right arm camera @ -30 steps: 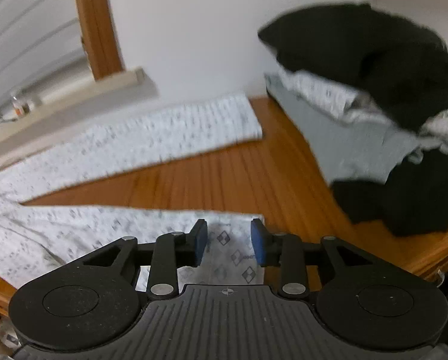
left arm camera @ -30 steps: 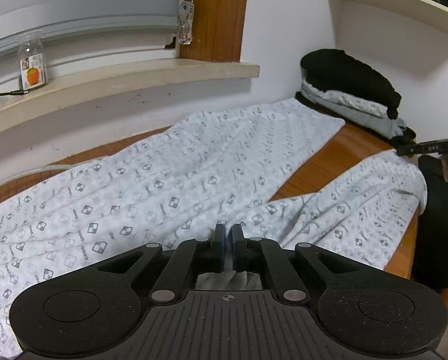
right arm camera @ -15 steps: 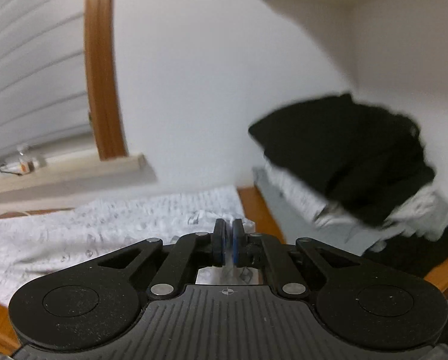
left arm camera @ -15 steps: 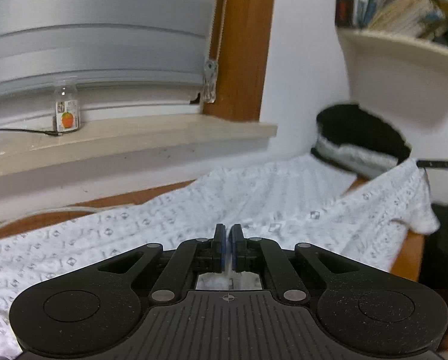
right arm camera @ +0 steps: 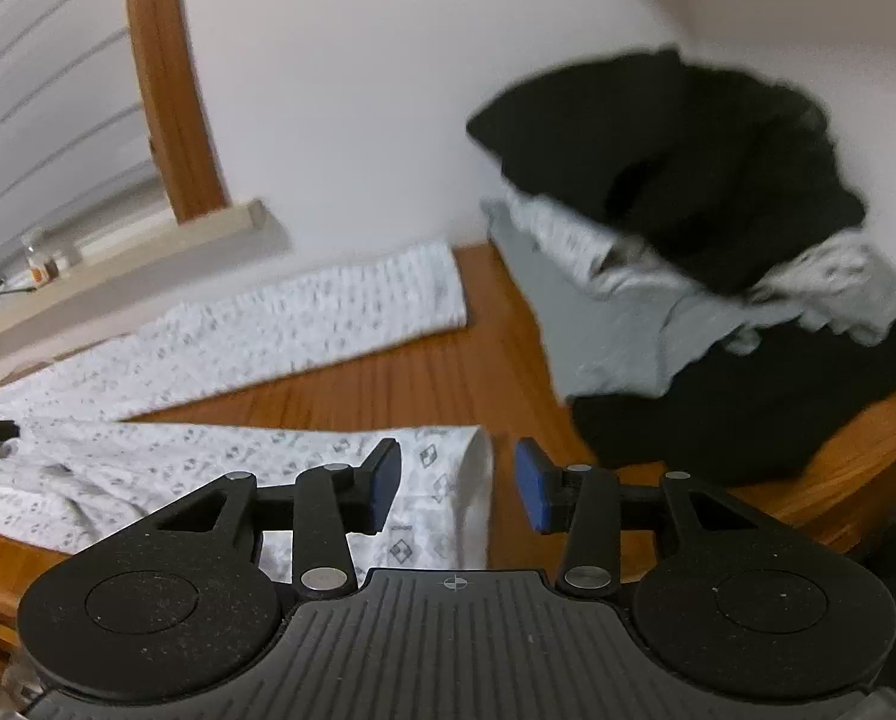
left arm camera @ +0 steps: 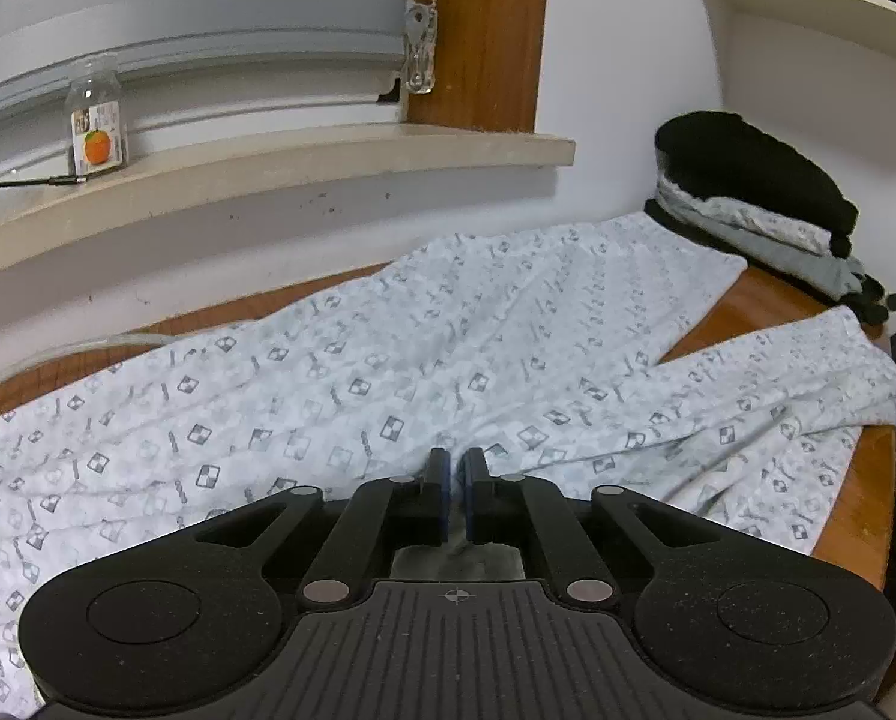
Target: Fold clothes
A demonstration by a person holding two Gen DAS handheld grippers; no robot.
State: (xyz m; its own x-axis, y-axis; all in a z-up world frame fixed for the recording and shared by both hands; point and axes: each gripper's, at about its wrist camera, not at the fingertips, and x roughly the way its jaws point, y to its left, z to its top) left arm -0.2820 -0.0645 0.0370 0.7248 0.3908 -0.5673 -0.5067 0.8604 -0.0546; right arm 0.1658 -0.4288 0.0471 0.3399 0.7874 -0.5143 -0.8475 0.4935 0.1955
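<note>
White pyjama trousers point(left arm camera: 387, 360) with a grey square print lie spread over the wooden table point(left arm camera: 856, 510), both legs stretching toward the far right. My left gripper point(left arm camera: 456, 480) pinches the cloth where the legs meet. Folds run into its pads, and the jaws are beginning to open. In the right wrist view the near leg point(right arm camera: 207, 450) ends in a hem that lies between the blue pads of my right gripper point(right arm camera: 457, 480). Its jaws are opening and neither pad touches the cloth. The far leg point(right arm camera: 267, 324) lies flat behind.
A pile of black, grey and printed clothes point(left arm camera: 760, 198) point(right arm camera: 688, 210) sits in the far right corner against the wall. A small bottle point(left arm camera: 95, 120) stands on the windowsill point(left arm camera: 267, 168). A bookshelf point(left arm camera: 808, 0) hangs above the pile.
Half a second ago my right gripper was shut on the leg end and held it up; now it stands open and the leg lies on the table. The left view has dipped back down.
</note>
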